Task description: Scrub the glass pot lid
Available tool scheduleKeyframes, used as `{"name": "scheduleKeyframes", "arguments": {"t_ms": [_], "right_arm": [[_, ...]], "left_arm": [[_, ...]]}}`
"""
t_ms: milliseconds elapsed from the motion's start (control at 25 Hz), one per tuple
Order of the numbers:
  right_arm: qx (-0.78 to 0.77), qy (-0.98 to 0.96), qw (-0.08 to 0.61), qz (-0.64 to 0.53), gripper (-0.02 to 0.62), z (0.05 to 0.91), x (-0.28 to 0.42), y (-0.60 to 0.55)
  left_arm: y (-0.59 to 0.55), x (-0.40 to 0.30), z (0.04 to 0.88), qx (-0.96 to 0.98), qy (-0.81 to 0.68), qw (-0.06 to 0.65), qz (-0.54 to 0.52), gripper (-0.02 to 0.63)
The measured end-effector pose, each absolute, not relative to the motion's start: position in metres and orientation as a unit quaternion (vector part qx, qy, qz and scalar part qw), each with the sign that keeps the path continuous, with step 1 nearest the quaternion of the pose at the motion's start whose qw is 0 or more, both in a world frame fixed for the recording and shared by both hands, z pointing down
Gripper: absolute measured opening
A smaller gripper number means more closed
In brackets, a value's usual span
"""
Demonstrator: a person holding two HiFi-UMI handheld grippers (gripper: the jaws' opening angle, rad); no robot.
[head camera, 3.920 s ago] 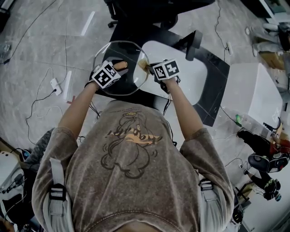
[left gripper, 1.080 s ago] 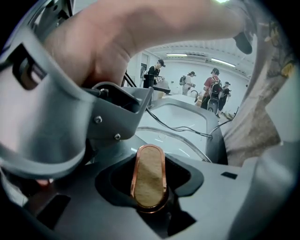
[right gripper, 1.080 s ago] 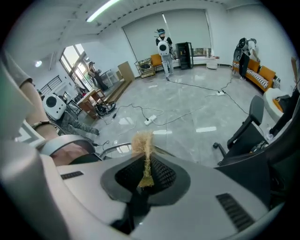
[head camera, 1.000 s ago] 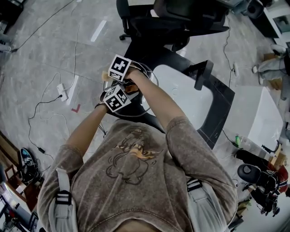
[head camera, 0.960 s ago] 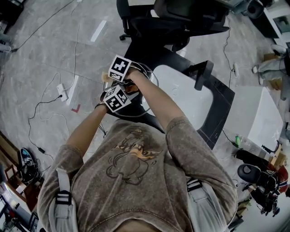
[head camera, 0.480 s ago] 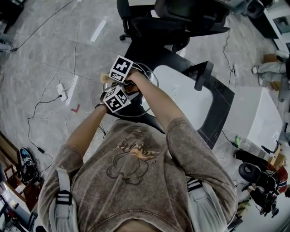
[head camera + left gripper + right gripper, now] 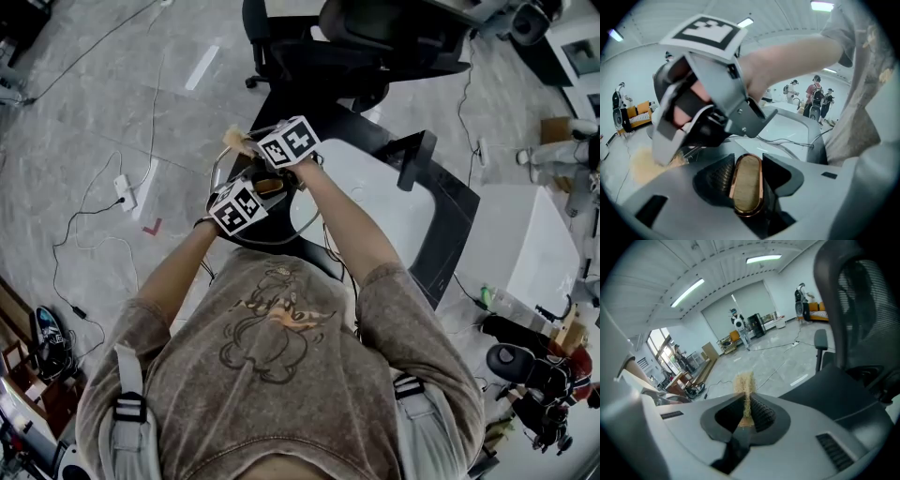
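Note:
The glass pot lid (image 7: 302, 214) is held up in front of me, above the edge of the table. My left gripper (image 7: 262, 190) is shut on the lid's brown oval knob (image 7: 746, 185), which fills the gap between its jaws. My right gripper (image 7: 251, 142) is at the lid's far upper rim, shut on a tan fibrous scrub pad (image 7: 745, 389) that sticks out past its fingertips. In the left gripper view the right gripper (image 7: 682, 136) is close in front, with the pad (image 7: 647, 165) low at the left. The glass itself hardly shows in either gripper view.
A white table top on a black frame (image 7: 380, 183) lies under and right of the lid. A black office chair (image 7: 375, 42) stands beyond it. Cables and a power strip (image 7: 125, 192) lie on the floor at left. People stand far off in the room.
My right gripper has swung right and slightly up along the lid's far rim, rolling as it went, with the scrub pad still in it. The left gripper and the lid have barely moved.

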State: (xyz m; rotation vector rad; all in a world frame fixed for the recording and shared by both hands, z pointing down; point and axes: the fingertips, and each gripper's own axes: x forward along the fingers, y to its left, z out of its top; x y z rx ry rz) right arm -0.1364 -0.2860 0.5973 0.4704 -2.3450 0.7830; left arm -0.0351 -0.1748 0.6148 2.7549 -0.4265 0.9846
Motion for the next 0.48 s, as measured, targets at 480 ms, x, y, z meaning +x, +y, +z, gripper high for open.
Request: {"name": "scheduleKeyframes", "arguments": {"t_ms": [480], "right_arm": [[0.381,-0.853,0.15,0.324,0.043,0.547,0.033,-0.259]], "left_arm": [[-0.202,-0.031,0.542,0.948,-0.219,0.125,0.195,0.018]]}}
